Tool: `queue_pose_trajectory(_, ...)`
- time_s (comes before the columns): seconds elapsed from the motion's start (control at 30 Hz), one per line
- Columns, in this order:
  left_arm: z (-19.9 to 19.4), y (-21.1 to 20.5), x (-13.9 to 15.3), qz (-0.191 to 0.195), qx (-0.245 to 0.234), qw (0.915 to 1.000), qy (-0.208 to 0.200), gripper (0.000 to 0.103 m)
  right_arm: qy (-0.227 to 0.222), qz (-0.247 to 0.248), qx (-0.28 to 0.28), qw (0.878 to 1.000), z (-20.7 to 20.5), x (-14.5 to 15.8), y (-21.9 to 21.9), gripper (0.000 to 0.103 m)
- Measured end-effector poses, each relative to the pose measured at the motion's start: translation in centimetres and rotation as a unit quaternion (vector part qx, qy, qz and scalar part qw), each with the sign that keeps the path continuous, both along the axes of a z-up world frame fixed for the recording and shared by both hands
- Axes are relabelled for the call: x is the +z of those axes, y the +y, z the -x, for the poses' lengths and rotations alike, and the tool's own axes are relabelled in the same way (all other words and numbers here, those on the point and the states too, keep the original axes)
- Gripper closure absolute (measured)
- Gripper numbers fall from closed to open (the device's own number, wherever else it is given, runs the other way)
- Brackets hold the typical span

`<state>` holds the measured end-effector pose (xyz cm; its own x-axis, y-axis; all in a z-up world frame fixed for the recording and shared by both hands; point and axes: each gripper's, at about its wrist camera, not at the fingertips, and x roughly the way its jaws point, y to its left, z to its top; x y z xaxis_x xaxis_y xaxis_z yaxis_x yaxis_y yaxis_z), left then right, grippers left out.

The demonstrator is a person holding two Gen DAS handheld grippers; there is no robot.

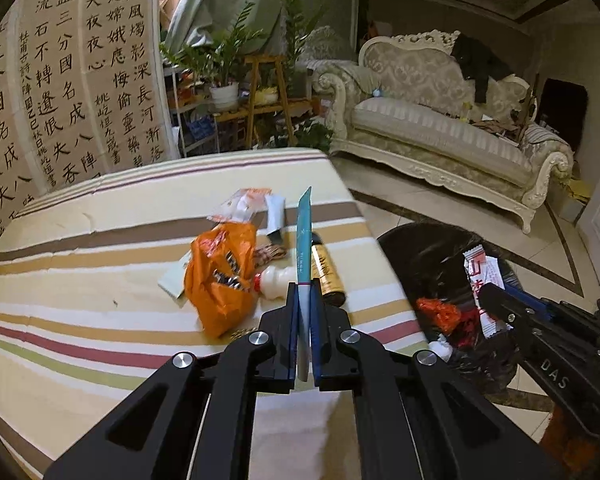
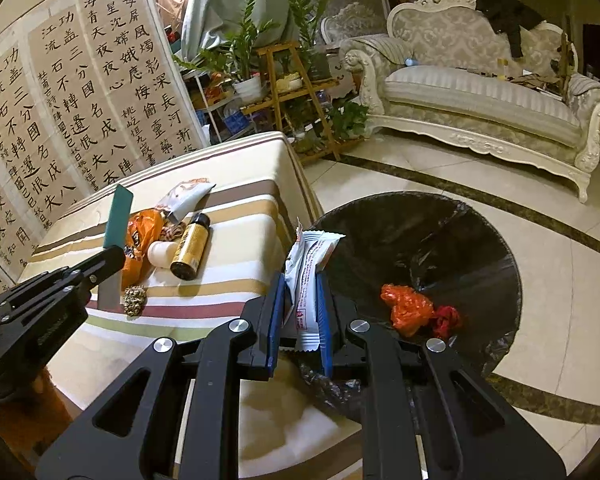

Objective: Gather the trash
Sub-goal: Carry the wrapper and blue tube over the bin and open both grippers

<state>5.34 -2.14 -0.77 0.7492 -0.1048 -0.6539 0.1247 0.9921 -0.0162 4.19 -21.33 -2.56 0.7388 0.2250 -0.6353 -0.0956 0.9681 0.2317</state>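
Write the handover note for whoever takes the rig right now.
Left gripper: shut on a flat teal-and-white packet, held above the table.
Right gripper: shut on a white wrapper, at the near rim of the bin.
Done: orange and red scraps in the bin.
Left: drop both held pieces; then clear the orange bag, white bottle, gold bottle, tube and the small scraps.

Both views ride on the grippers, looking forward and downward along their own fingers. The left wrist view sits close above the striped table [image 1: 100,280], facing the sofa [image 1: 440,128] – the bin [image 1: 420,248] at its right. The right wrist view hangs nearer the bin [image 2: 420,240], table [image 2: 240,200] to its left. They share table, bin, sofa, calligraphy wall [image 1: 60,80] – and each other's gripper
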Motion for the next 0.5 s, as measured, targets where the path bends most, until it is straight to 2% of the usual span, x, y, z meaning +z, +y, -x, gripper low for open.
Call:
queue_pose_trajectory(0.23,-0.4,-2.3,0.3,0.001,-0.026,0.9996,-0.015,0.097,-0.002,0.009,-0.024,1.0,-0.4,0.2,-1.6,0.087)
queue_pose_trajectory(0.5,-1.7,-5.3,-0.6,0.0,-0.053,0.9986,-0.011,0.097,-0.002,0.033,-0.056,0.998,-1.1,0.1,-3.4,0.087)
